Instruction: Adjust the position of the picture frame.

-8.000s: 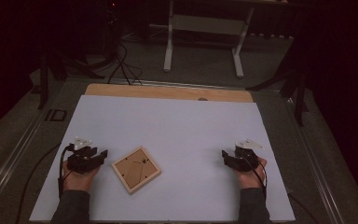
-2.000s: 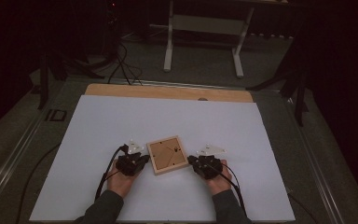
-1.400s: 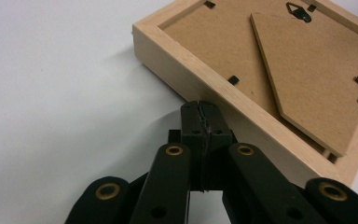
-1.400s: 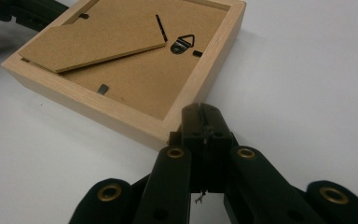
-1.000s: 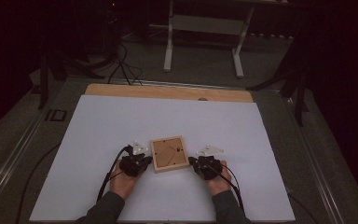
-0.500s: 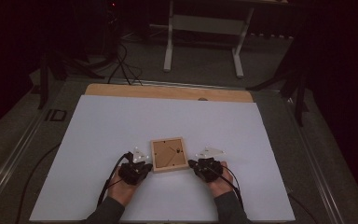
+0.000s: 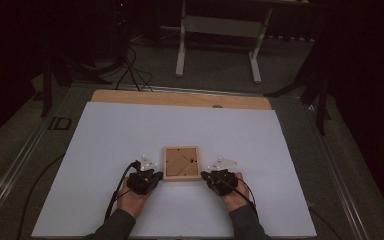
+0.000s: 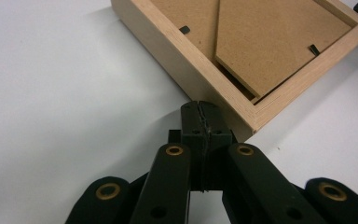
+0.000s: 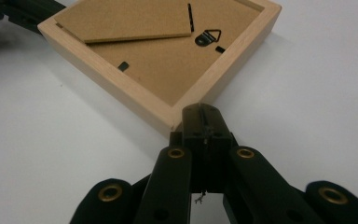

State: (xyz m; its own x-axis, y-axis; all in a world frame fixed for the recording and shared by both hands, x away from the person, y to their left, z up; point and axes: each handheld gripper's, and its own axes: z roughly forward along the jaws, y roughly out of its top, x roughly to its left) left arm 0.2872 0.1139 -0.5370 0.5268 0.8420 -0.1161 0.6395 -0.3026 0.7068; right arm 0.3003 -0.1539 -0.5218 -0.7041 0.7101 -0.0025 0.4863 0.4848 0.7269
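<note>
The wooden picture frame [image 7: 181, 163] lies face down on the white surface [image 7: 105, 130], near the middle of its near half, closer to the near edge than to the far one and about centred between the left and right edges. Its brown backing board [image 8: 261, 37] faces up, with a fold-out stand panel [image 9: 121, 21] and a small black hanger [image 9: 208, 36] showing, so the glass side is against the surface. It lies that way probably so the back can be worked on.

The frame is nearly square, so it has no clear long axis; its sides run square to the surface's edges. The hanger sits toward the frame's right side in the high view, which suggests the frame's top points at the surface's right edge.

The left gripper [image 7: 150, 178] sits at the frame's near left corner and the right gripper [image 7: 211, 177] at its near right corner. Both pairs of jaws are pressed together with nothing between them. In each gripper view the closed tip meets the wood at a corner: the left tip [image 8: 199, 108] and the right tip [image 9: 202, 112]. I judge that the 2 closed tips bracket the frame to nudge it and keep it squared, not to lift it.
</note>
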